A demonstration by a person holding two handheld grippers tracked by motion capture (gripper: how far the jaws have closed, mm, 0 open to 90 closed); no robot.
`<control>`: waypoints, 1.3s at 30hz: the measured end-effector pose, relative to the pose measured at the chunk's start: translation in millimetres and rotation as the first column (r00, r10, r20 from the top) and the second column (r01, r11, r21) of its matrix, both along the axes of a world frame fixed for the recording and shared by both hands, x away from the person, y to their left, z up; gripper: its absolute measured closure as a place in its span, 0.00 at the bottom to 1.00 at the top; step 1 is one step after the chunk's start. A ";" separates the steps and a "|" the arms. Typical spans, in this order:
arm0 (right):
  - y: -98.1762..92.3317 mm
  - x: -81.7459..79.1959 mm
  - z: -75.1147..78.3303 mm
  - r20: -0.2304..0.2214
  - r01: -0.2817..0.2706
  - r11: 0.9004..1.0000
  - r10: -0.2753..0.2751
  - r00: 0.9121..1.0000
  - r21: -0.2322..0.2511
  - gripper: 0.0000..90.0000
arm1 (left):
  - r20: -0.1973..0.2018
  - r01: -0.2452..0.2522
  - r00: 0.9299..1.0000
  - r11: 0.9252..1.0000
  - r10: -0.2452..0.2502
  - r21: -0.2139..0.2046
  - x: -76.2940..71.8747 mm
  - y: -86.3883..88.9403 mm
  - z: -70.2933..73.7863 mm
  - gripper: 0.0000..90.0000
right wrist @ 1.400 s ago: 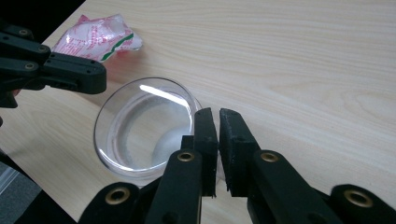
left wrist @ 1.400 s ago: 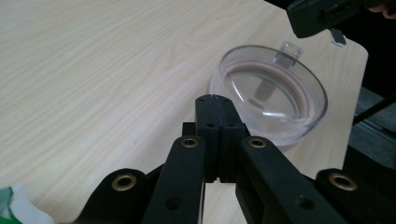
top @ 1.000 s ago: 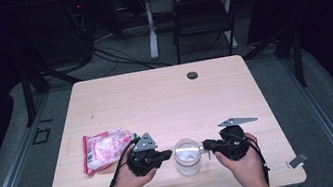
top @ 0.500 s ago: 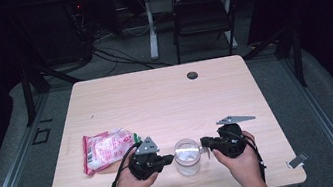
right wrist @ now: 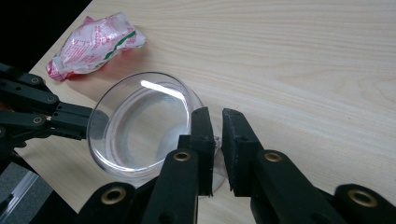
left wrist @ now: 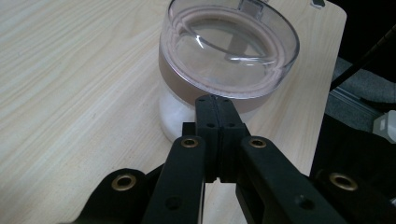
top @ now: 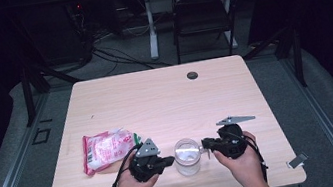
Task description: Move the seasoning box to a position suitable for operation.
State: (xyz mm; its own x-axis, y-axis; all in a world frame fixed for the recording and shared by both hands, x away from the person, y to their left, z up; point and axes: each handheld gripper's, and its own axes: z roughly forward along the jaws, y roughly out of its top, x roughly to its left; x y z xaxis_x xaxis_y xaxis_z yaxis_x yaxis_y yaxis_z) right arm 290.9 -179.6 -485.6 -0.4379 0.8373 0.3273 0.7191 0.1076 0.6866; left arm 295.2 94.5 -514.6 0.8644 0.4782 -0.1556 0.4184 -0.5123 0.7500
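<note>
right gripper point(right wrist: 215, 123) jaws pinch the clear jar's point(right wrist: 140, 126) rim, pink packet point(right wrist: 93, 44) lying beyond.

A pink-and-white snack bag point(top: 107, 150) with a green stripe lies crumpled at the lower left of the light wooden bench point(top: 156, 105), a small dark round grommet point(top: 192, 75) sits near the bench's far edge (upper middle), and a black chair point(top: 202, 14) stands on the grey floor point(top: 114, 66) beyond it.
</note>
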 end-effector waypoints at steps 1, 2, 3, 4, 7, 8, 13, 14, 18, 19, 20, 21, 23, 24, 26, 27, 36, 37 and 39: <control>-0.4 -0.1 0.2 -0.003 0.000 1.000 0.000 1.000 0.001 0.94 | 0.002 0.006 1.000 1.000 -0.006 0.003 0.1 0.5 0.9 1.00; -0.3 -0.1 0.0 0.003 0.001 1.000 -0.001 1.000 -0.001 0.94 | 0.002 0.003 1.000 1.000 -0.003 -0.002 -0.1 0.8 1.5 1.00; 0.1 -0.8 0.2 0.003 0.003 1.000 -0.003 1.000 -0.004 0.94 | 0.009 0.003 1.000 1.000 -0.003 -0.017 -0.3 1.6 3.2 1.00; 0.1 -0.8 0.2 0.003 0.003 1.000 -0.003 1.000 -0.004 0.94 | 0.009 0.003 1.000 1.000 -0.003 -0.017 -0.3 1.6 3.2 1.00; -0.5 -1.3 -0.7 0.011 0.001 1.000 -0.001 1.000 -0.005 0.94 | 0.022 0.009 1.000 0.999 -0.008 -0.041 -1.7 0.8 7.2 1.00; -0.5 -1.3 -0.7 0.011 0.001 1.000 -0.001 1.000 -0.005 0.94 | 0.022 0.009 1.000 0.999 -0.008 -0.041 -1.7 0.8 7.2 1.00; -1.0 -5.9 0.3 0.047 -0.005 1.000 0.006 0.999 -0.019 0.89 | 0.041 0.021 0.999 0.998 -0.019 -0.053 -2.9 -4.0 12.6 1.00; -1.0 -5.9 0.3 0.047 -0.005 1.000 0.006 0.999 -0.019 0.89 | 0.041 0.021 0.999 0.998 -0.019 -0.053 -2.9 -4.0 12.6 1.00; -0.7 -14.1 7.7 0.097 -0.045 0.999 0.048 0.994 -0.028 0.85 | 0.041 0.021 0.999 0.997 -0.018 -0.070 -1.8 -6.1 17.5 1.00; 0.7 -19.8 11.6 0.116 -0.066 0.997 0.071 0.991 -0.046 0.82 | 0.044 0.019 0.999 0.997 -0.016 -0.078 -0.8 -7.3 21.0 1.00; 0.7 -19.8 11.6 0.116 -0.066 0.997 0.071 0.991 -0.046 0.82 | 0.044 0.019 0.999 0.997 -0.016 -0.078 -0.8 -7.3 21.0 1.00; 2.3 -22.7 12.8 0.127 -0.078 0.996 0.084 0.988 -0.053 0.80 | 0.041 0.020 0.999 0.996 -0.017 -0.087 -0.3 -7.7 23.0 1.00; 7.0 -31.1 16.0 0.167 -0.109 0.989 0.124 0.978 -0.100 0.73 | 0.041 0.024 0.999 0.994 -0.020 -0.103 1.0 -8.9 26.1 0.98; 7.0 -31.1 16.0 0.167 -0.109 0.989 0.124 0.978 -0.100 0.73 | 0.045 0.023 0.999 0.994 -0.018 -0.106 1.7 -9.7 27.2 0.98; 8.3 -36.0 17.8 0.179 -0.133 0.984 0.153 0.972 -0.120 0.69 | 0.047 0.028 0.999 0.994 -0.023 -0.108 3.2 -11.7 28.2 0.97; 9.8 -40.7 19.2 0.197 -0.145 0.980 0.169 0.966 -0.134 0.66 | 0.056 0.031 0.998 0.994 -0.026 -0.106 4.3 -13.6 29.2 0.95; 17.4 -48.3 16.8 0.231 -0.177 0.970 0.213 0.949 -0.167 0.47 | 0.093 0.013 0.996 0.991 -0.001 -0.133 2.3 -19.8 35.3 0.75; 18.6 -48.2 15.4 0.232 -0.181 0.967 0.221 0.947 -0.182 0.47 | 0.092 0.010 0.996 0.991 0.002 -0.132 2.4 -20.4 35.2 0.74; 22.1 -48.5 12.0 0.234 -0.177 0.963 0.224 0.946 -0.205 0.47 | 0.088 0.005 0.996 0.991 0.007 -0.137 2.5 -21.2 34.7 0.72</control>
State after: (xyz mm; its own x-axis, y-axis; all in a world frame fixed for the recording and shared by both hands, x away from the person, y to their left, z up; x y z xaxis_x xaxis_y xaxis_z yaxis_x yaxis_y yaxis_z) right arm 242.4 -157.5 -473.6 -0.6512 0.7580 0.0372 0.4753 0.3692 0.7987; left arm 297.7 73.4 -479.8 0.8770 0.4587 -0.1430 0.3482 -0.4015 0.8471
